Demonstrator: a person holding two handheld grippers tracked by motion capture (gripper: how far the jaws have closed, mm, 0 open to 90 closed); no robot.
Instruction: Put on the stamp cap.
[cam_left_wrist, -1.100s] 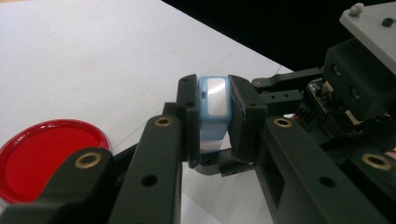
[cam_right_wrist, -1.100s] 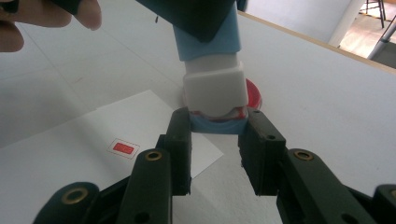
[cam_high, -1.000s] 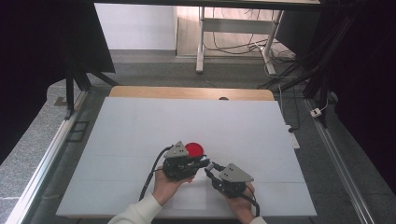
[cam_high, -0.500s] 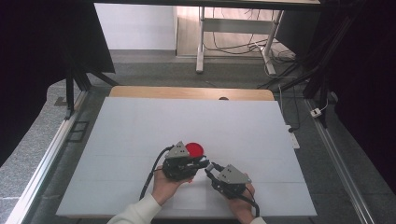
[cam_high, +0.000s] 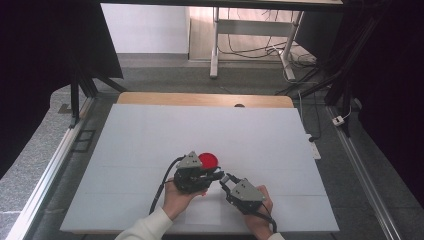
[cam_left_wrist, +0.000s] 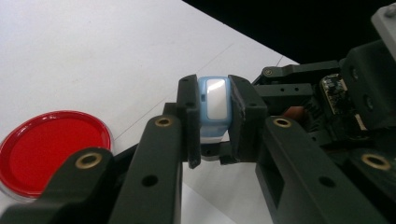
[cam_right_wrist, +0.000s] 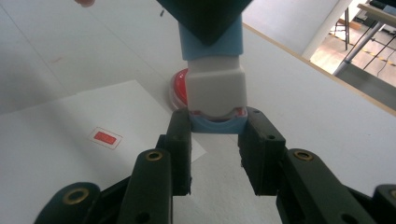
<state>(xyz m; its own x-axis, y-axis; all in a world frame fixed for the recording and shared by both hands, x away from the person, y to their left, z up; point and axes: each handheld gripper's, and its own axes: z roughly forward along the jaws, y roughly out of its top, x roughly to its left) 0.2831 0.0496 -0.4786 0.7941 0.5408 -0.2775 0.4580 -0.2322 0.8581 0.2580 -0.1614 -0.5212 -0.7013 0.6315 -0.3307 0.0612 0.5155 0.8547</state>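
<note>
The left gripper (cam_left_wrist: 215, 116) was clamped on a small light-blue plastic device with a pale glossy face (cam_left_wrist: 214, 105), its jaws pressed against both sides. The right gripper (cam_right_wrist: 215, 133) gripped the rounded blue lower end of the same device (cam_right_wrist: 215, 70), holding it by the edges. From above, the two grippers (cam_high: 216, 175) (cam_high: 226, 181) met tip to tip near the front of the white worktop (cam_high: 165, 130), each held in one hand, and the device sat between them just above the surface.

A round red dish with a clear rim (cam_high: 208, 160) lay on the worktop just beside the left gripper, directly behind the device in the right gripper view (cam_right_wrist: 180, 88). A white paper sheet bearing a small red label (cam_right_wrist: 105, 137) lay flat under the right gripper, clear of the grip.
</note>
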